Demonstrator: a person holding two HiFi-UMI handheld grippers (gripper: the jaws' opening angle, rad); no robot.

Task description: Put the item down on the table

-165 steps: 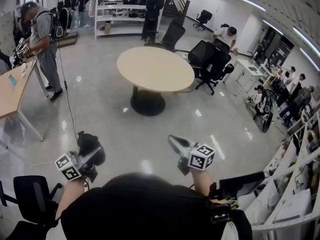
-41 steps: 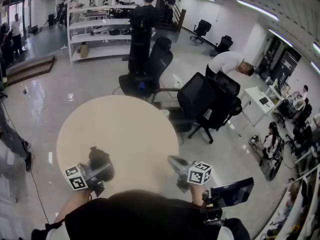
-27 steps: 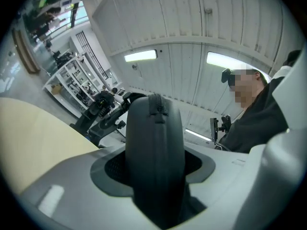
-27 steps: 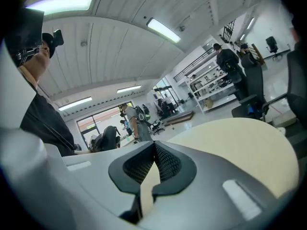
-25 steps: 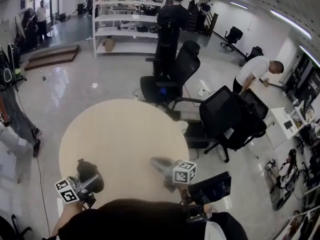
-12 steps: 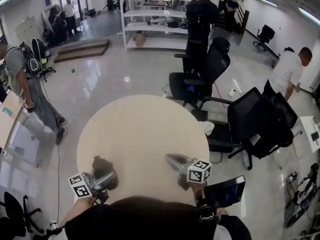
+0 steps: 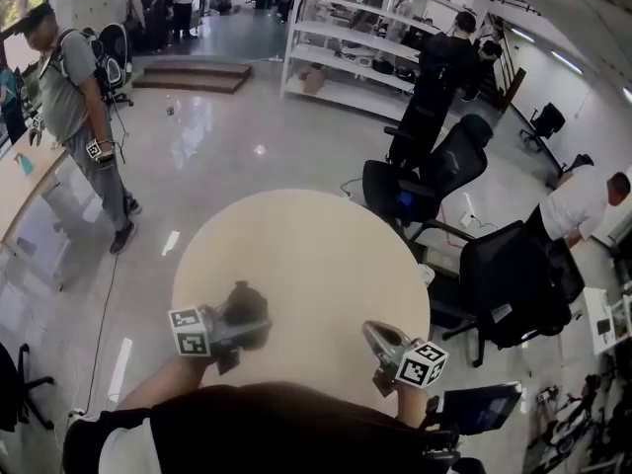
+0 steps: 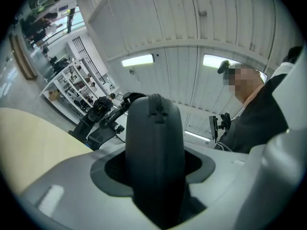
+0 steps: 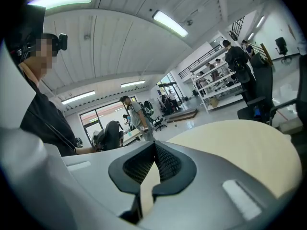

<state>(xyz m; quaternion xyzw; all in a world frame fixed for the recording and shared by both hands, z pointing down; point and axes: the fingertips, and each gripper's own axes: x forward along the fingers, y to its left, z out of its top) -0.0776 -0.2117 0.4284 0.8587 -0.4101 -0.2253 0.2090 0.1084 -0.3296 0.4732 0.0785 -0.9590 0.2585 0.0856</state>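
Black zippered case, on edge, seam upward, in left gripper

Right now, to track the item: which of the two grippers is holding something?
The left gripper: its jaws clamp a dark zippered case. The right gripper has its jaws together, empty.

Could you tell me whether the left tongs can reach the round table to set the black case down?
Probably yes: the left tongs hold the black case above the near part of the round table, whose top looks bare.
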